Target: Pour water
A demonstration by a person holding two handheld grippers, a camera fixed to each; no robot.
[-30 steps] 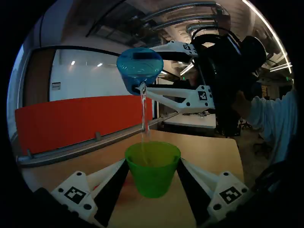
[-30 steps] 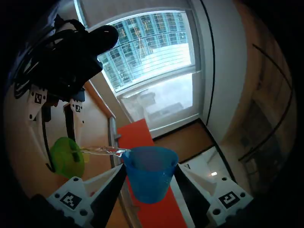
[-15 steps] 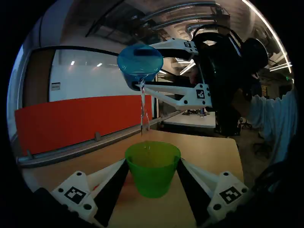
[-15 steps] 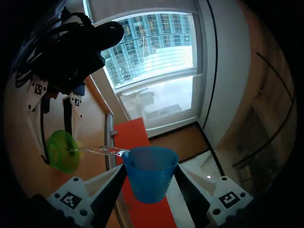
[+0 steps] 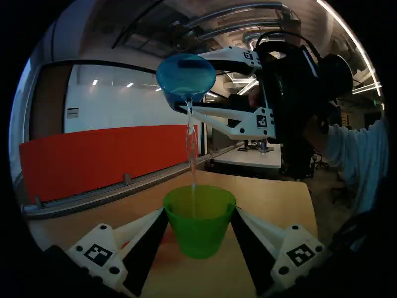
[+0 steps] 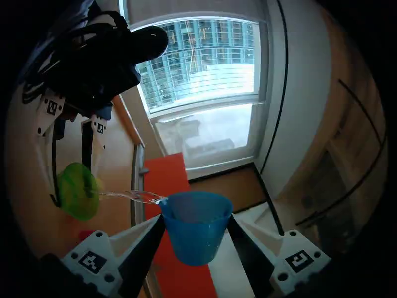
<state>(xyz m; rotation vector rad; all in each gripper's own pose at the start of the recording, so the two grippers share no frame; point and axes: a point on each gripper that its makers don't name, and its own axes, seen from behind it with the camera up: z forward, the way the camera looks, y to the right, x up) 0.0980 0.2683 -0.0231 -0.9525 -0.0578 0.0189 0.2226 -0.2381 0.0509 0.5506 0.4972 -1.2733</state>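
My left gripper [image 5: 198,226] is shut on a green cup [image 5: 199,221], held upright just above the wooden table [image 5: 278,198]. Above it my right gripper [image 5: 208,94] grips a blue cup [image 5: 185,82] tipped far over, mouth toward me. A thin stream of water [image 5: 191,149] falls from its rim into the green cup. In the right gripper view my right gripper [image 6: 196,233] is shut on the blue cup [image 6: 196,228], and the water stream [image 6: 129,195] runs left to the green cup [image 6: 74,191] between the left gripper's fingers [image 6: 92,144].
An orange partition [image 5: 99,154] with a metal rail [image 5: 114,186] runs along the table's far side. A person's sleeve [image 5: 357,154] is at the right, holding the other gripper. A large window [image 6: 208,84] and wooden floor [image 6: 233,184] show beyond the blue cup.
The blue cup has risen slightly and tipped further. The water stream keeps running into the green cup, which has stayed in place.
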